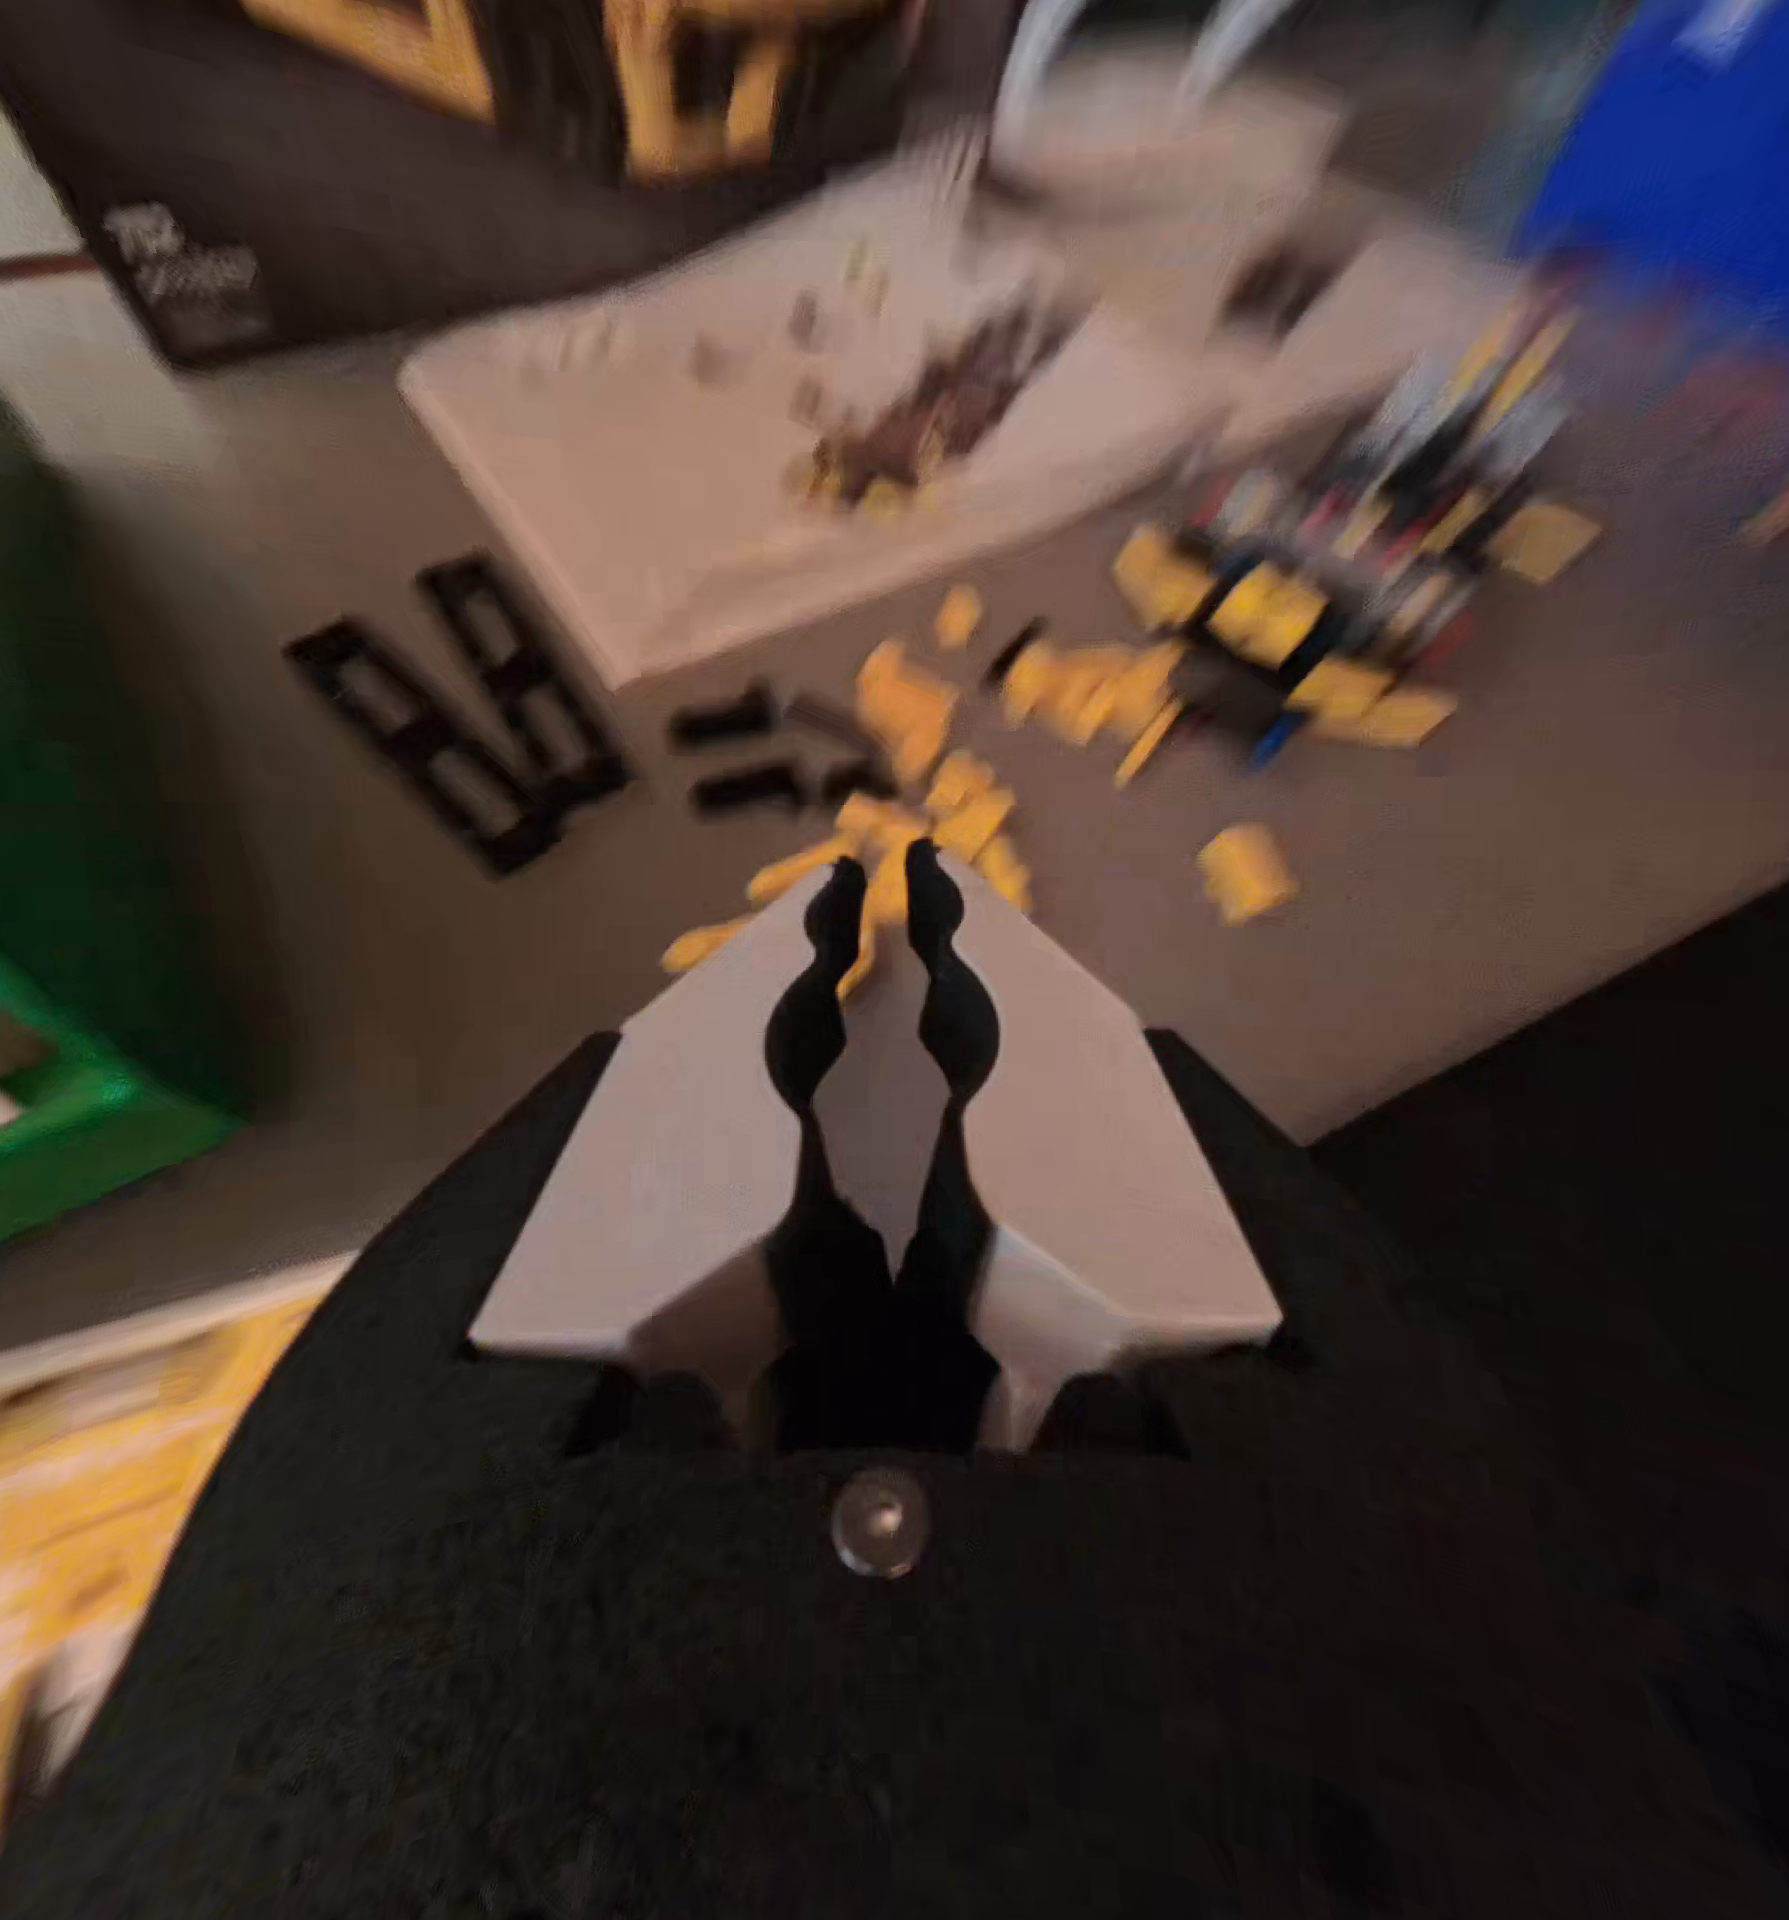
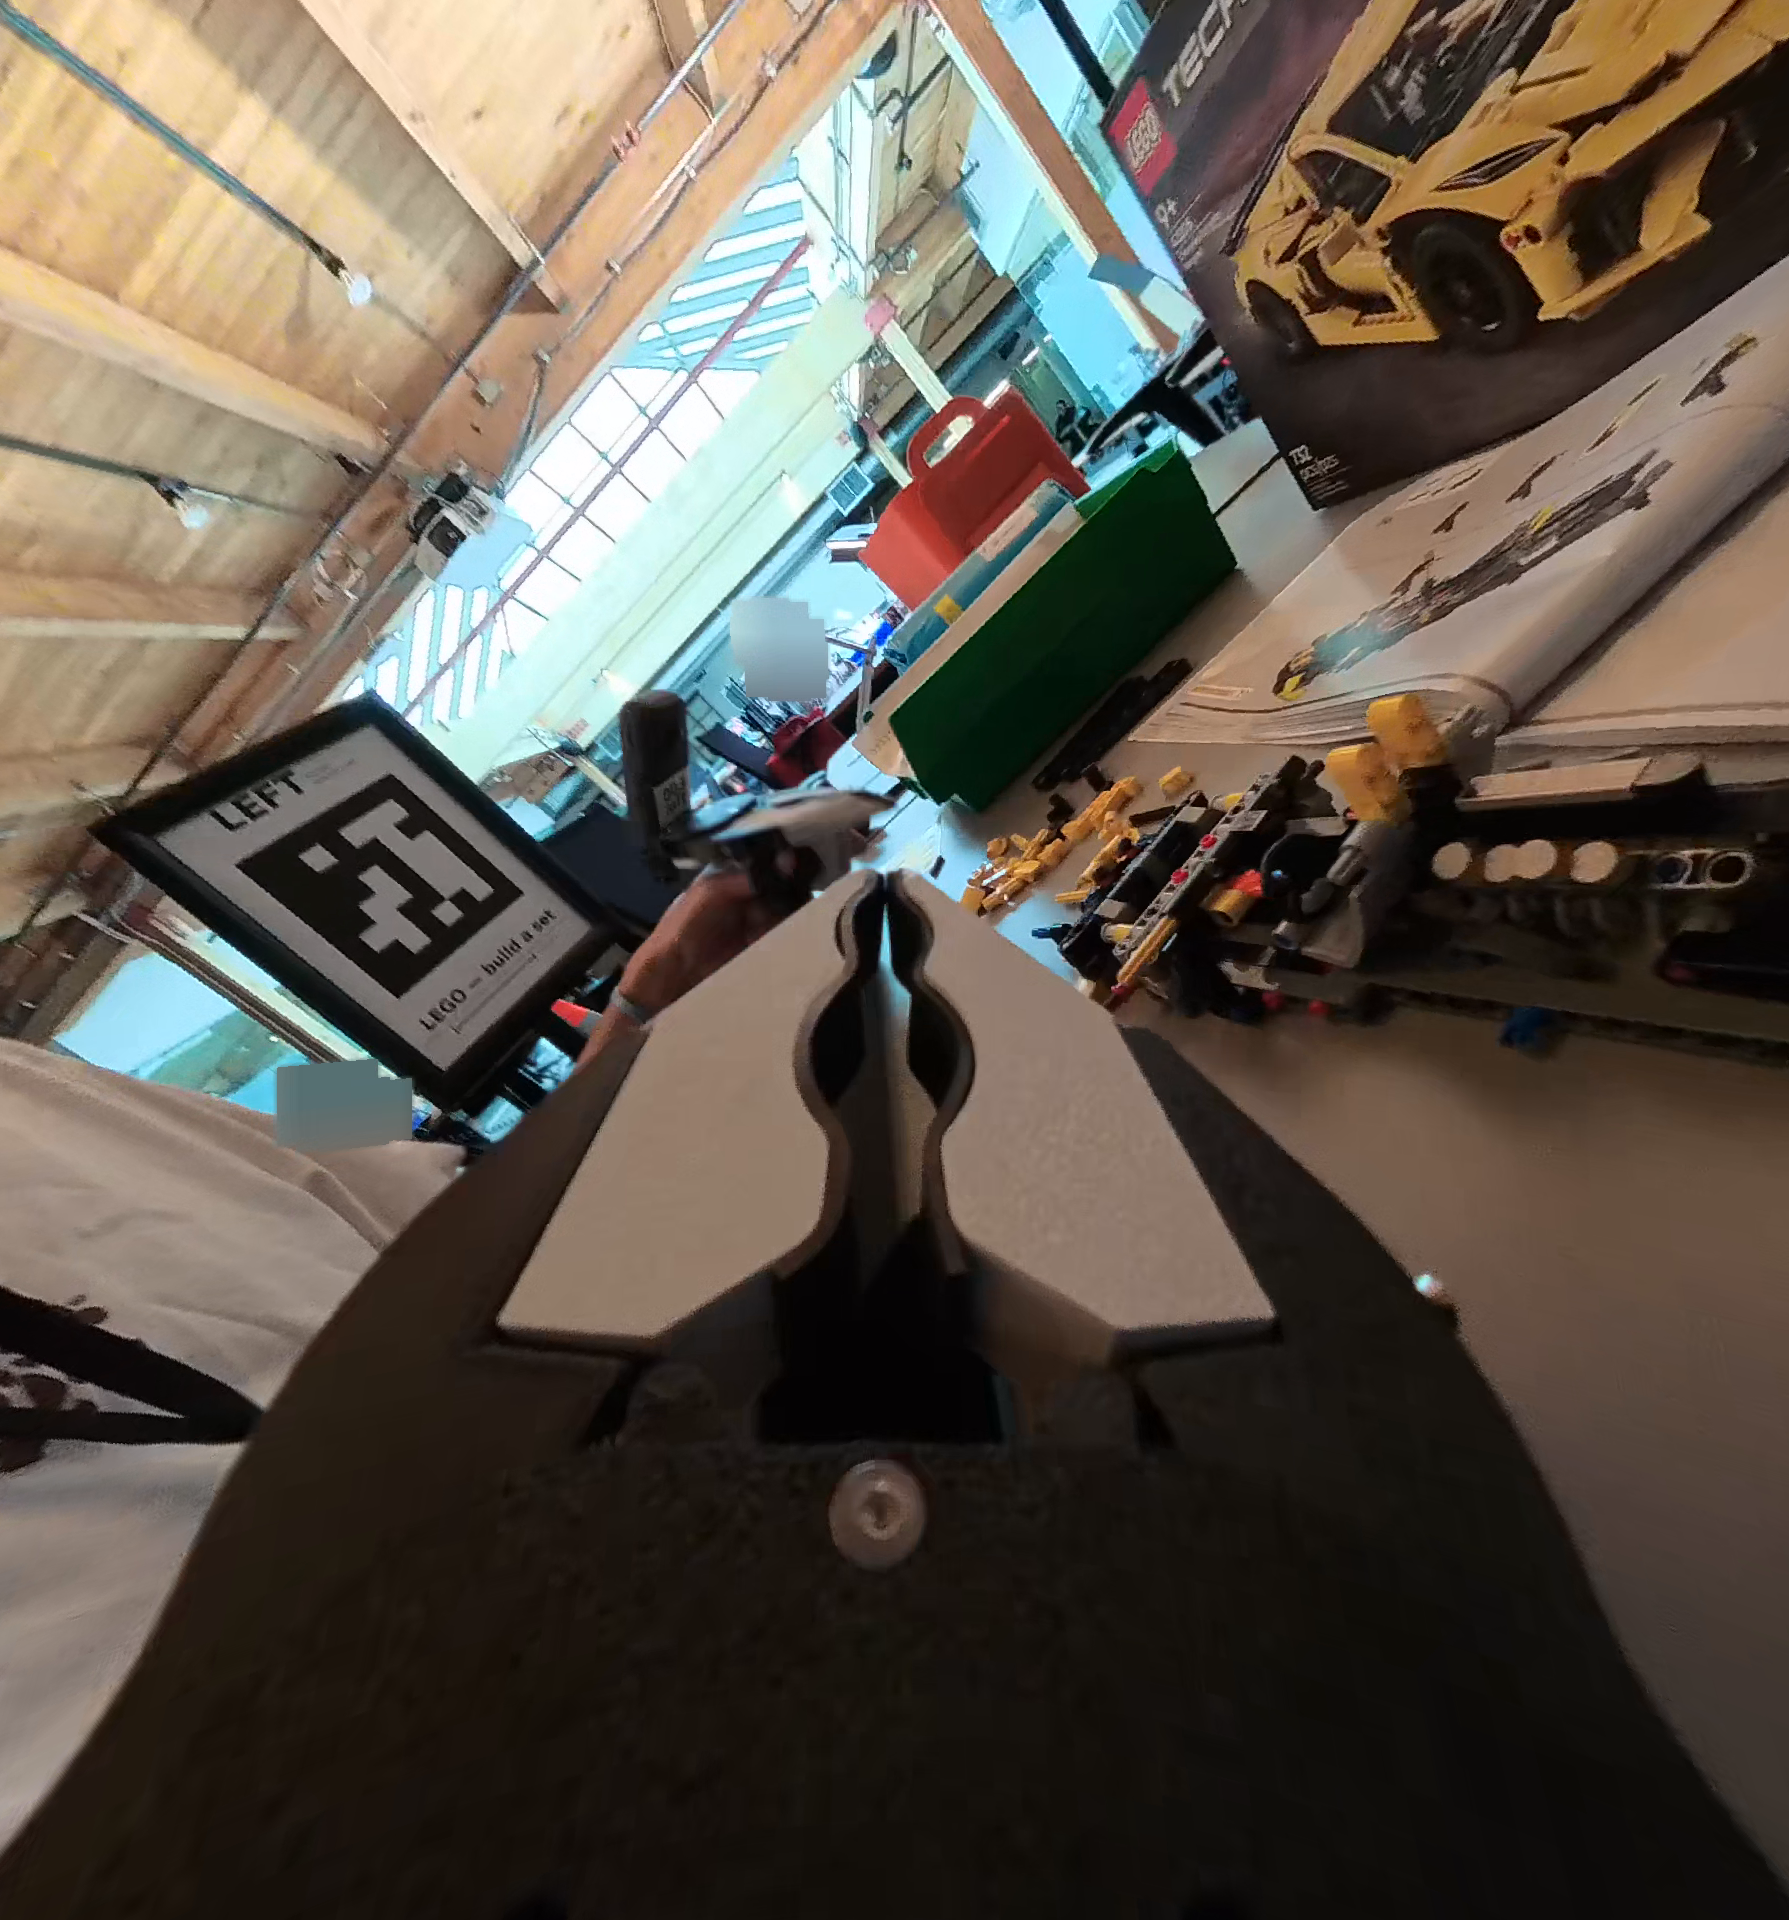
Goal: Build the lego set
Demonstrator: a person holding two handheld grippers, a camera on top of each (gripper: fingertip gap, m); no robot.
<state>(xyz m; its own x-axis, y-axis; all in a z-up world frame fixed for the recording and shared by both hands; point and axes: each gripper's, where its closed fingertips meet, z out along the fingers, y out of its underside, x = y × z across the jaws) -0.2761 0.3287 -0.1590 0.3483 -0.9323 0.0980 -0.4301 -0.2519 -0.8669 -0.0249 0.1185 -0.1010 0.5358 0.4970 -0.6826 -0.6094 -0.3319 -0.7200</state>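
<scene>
Left wrist view is smeared by motion blur, yet the left gripper shows plainly: its black fingertips stand a little apart with nothing between them, hovering over a scatter of loose yellow pieces on the grey table. Black frame pieces lie to the left of that scatter, and the open instruction booklet lies beyond. The part-built lego model — black and yellow — sits at the right, near the booklet's edge. A dark lego box stands behind, and a green bin fills the left edge.

Right wrist view is tilted steeply. The right gripper has its grey fingers pressed together at the tips, holding nothing, above bare table. The model lies just right of the tips, beside the booklet. The other gripper appears farther off — a hand holds it under a framed marker card.
</scene>
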